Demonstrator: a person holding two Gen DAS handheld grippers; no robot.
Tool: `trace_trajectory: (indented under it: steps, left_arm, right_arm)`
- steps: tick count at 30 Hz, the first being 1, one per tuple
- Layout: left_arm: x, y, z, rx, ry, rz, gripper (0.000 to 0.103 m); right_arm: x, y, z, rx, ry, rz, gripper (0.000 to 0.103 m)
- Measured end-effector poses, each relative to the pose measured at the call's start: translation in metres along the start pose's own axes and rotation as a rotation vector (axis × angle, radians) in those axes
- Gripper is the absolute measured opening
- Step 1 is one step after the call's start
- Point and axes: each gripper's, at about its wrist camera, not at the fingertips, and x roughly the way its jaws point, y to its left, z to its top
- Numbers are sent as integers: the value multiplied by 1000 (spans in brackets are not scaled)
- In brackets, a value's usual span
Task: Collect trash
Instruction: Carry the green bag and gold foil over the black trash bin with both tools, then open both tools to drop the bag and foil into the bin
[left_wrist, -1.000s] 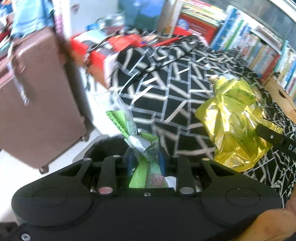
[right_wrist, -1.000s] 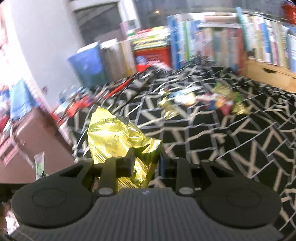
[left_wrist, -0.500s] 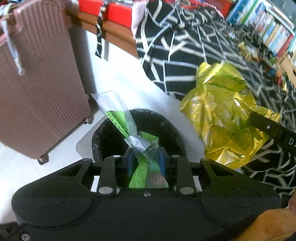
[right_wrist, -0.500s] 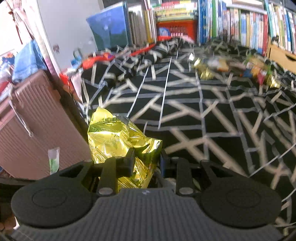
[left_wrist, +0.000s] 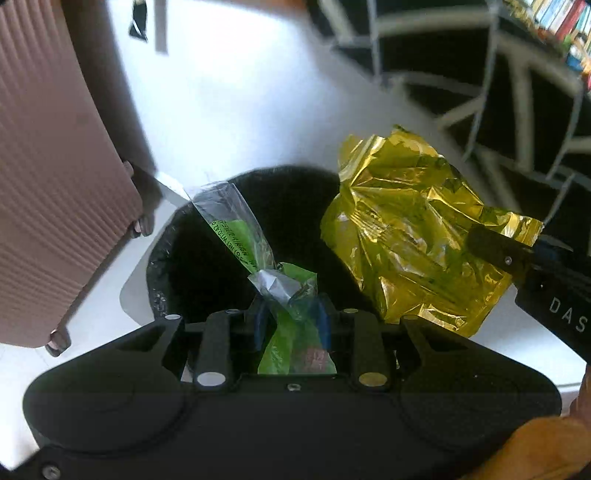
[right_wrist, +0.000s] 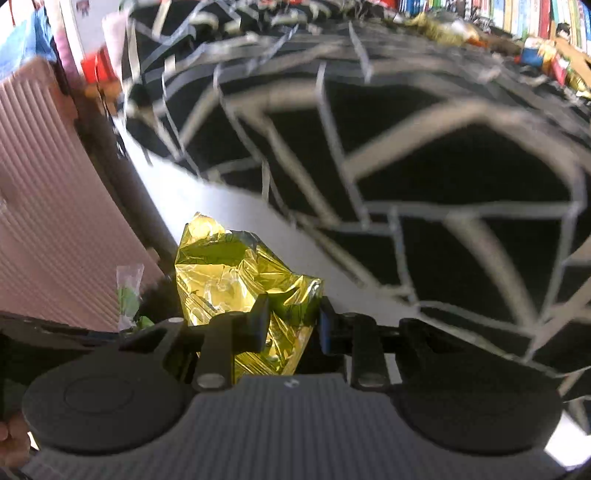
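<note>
My left gripper (left_wrist: 291, 318) is shut on a clear and green plastic wrapper (left_wrist: 243, 236) that sticks up over the open black-lined trash bin (left_wrist: 173, 258) on the white floor. My right gripper (right_wrist: 293, 320) is shut on a crumpled gold foil bag (right_wrist: 229, 273). In the left wrist view the gold foil bag (left_wrist: 410, 236) hangs over the bin's right rim, pinched by the right gripper's fingers (left_wrist: 495, 251). The green wrapper (right_wrist: 129, 291) shows at the lower left of the right wrist view.
A pink ribbed suitcase (left_wrist: 55, 177) stands on wheels just left of the bin. A black blanket with white lines (right_wrist: 424, 155) covers the bed to the right. More wrappers (right_wrist: 443, 27) lie at its far side by a bookshelf (right_wrist: 480, 11).
Both grippers swung down and left from over the bed to above the bin, each keeping hold of its piece of trash. The bin now fills the middle of the left wrist view.
</note>
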Motion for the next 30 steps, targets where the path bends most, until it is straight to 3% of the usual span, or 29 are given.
trace_trajectory:
  steps: [8, 10, 11, 12, 15, 22, 30]
  left_arm:
    - [68, 21, -19, 39, 6, 8, 30]
    - [78, 24, -22, 51, -8, 22, 57]
    - [83, 26, -24, 57, -12, 34, 64]
    - [87, 27, -25, 60, -15, 44, 74]
    - [87, 31, -28, 55, -19, 29, 81]
    - [37, 27, -13, 33, -8, 13, 82]
    - [-81, -1, 16, 28, -40, 35, 86]
  right_arm:
    - [59, 6, -39, -2, 30, -22, 35]
    - [73, 6, -43, -10, 36, -31, 43]
    - [76, 8, -45, -11, 40, -31, 54]
    - [80, 7, -48, -4, 48, -23, 57]
    - [80, 11, -50, 0, 53, -31, 65]
    - [50, 16, -27, 11, 74, -38, 70]
    - [-44, 10, 26, 21, 88, -35, 73]
